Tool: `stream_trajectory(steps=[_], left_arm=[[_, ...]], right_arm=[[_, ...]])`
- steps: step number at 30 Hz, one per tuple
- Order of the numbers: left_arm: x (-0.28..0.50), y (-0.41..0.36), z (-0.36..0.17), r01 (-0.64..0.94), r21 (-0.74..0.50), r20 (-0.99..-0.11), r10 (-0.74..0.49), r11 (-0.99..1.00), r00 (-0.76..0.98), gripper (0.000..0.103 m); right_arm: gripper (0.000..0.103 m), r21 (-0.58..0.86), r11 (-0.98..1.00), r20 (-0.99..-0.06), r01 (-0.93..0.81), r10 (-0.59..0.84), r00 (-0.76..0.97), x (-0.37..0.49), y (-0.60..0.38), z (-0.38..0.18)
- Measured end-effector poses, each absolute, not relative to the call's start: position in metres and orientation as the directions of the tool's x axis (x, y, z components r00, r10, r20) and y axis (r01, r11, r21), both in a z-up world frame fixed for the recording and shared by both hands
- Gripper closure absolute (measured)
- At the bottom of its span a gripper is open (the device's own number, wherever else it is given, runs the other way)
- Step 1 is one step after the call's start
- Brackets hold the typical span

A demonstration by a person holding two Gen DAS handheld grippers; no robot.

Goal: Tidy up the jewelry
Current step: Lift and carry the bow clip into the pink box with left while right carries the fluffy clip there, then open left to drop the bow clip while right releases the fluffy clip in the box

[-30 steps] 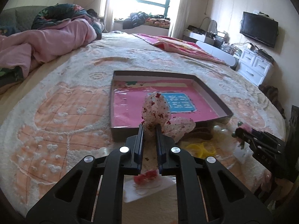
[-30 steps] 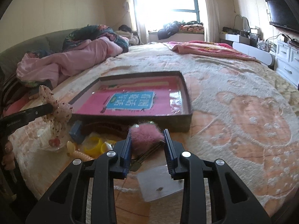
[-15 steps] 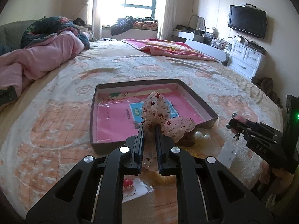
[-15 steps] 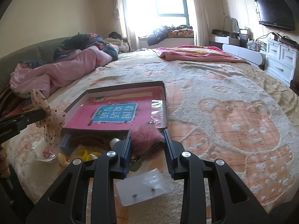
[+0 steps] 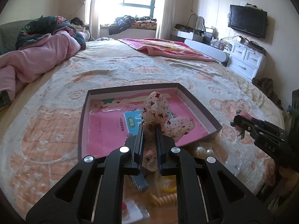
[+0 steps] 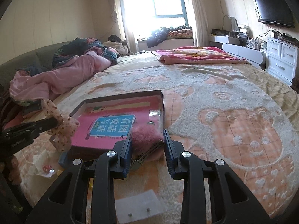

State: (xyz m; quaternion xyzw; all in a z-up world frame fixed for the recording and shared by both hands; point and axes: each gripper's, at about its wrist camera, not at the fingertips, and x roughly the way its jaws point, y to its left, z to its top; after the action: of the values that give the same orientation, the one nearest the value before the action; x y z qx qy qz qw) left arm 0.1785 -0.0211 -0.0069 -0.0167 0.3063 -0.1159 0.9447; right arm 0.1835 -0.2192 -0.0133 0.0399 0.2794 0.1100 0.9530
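Both claws are carrying hair accessories toward the shallow box (image 5: pixel 198 104) on the bed (image 5: pixel 130 71).

The left claw (image 5: pixel 149 130) is clenched on a floral fabric bow (image 5: pixel 157 110), its loops pointing up and away over the box's near edge; lowering it flat before letting go should keep it from tipping out. The right claw (image 6: pixel 147 136) is gripping a pink fluffy clip (image 6: pixel 144 133) at the box's near right corner, its long axis appearing to run crosswise between the jaws, metal clasp hanging underneath.

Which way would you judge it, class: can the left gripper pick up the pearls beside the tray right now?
Probably not: the left gripper is shut on the floral fabric bow, so it cannot take the pearls.
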Motion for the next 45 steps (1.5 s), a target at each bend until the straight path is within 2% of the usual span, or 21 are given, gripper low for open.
stream_trajectory(steps=[6,16,37,42,45], left_arm=[[0.203,-0.021,-0.011,0.182,-0.114,-0.581,-0.214,0.977,0.786,0.097],[0.236,-0.006,-0.038,0.098,-0.121,-0.645,-0.153,0.988,0.748,0.096],[0.251,0.008,-0.061,0.047,-0.13,-0.702,-0.125,0.99,0.701,0.093],[0.251,0.006,-0.064,0.045,-0.126,-0.708,-0.121,0.991,0.695,0.084],[0.249,0.006,-0.063,0.046,-0.135,-0.707,-0.129,0.99,0.695,0.075]], right_arm=[[0.074,0.141,0.971,-0.526,-0.192,0.237,0.816,0.206,-0.217,-0.011],[0.074,0.137,0.966,-0.549,-0.22,0.259,0.795,0.245,-0.2,-0.013],[0.073,0.143,0.958,-0.681,-0.249,0.278,0.677,0.3,-0.161,-0.056],[0.072,0.137,0.959,-0.699,-0.249,0.272,0.662,0.297,-0.163,-0.062],[0.07,0.147,0.958,-0.708,-0.247,0.276,0.65,0.295,-0.164,-0.065]])
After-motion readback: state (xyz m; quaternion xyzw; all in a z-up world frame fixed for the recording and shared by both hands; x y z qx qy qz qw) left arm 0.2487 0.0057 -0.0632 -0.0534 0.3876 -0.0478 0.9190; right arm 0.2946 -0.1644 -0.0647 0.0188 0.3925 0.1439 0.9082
